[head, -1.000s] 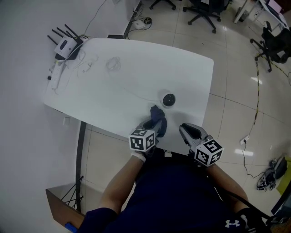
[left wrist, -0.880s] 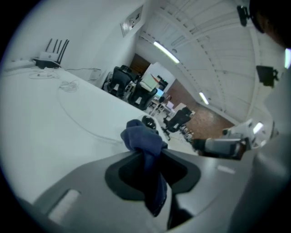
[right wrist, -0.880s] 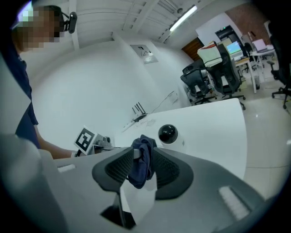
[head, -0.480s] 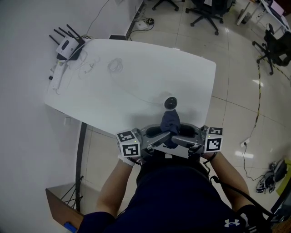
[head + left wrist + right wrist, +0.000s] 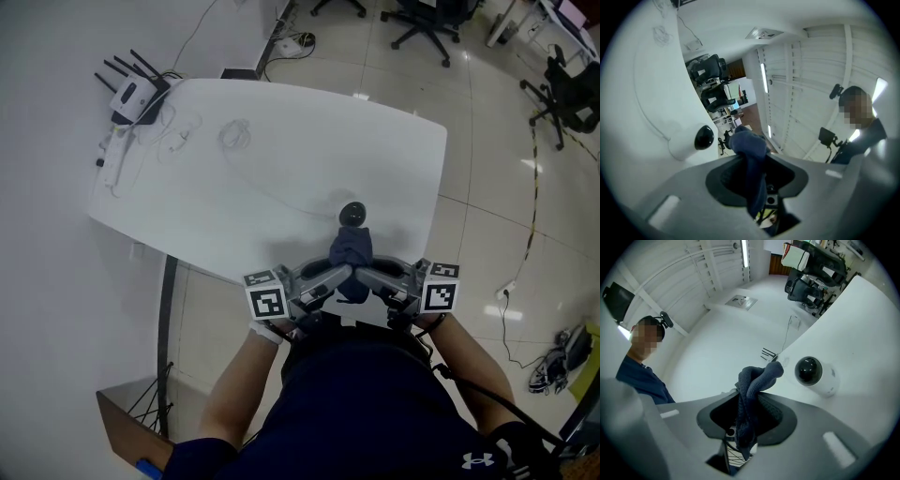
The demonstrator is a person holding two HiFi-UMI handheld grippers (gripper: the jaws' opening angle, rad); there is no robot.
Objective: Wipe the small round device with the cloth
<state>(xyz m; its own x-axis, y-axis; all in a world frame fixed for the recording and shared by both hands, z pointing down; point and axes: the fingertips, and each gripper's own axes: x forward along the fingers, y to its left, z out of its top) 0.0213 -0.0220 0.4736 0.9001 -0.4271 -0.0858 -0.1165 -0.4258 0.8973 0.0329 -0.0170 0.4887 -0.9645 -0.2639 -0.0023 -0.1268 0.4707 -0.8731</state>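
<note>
Both the left hand-held gripper [image 5: 330, 277] and the right hand-held gripper [image 5: 373, 277] pinch the cloth [image 5: 352, 251] near the small round device [image 5: 352, 214] on the surface [image 5: 281, 141], left jaws just easing wider, right jaws just closing, so wiping looks unstarted.

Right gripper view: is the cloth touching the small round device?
No, a clear gap separates the cloth from the small round device, which sits on the table.

Navy shirt [image 5: 375, 403]; grey left claw [image 5: 336, 275], right claw [image 5: 368, 275]; marker cubes [image 5: 267, 303]
</note>
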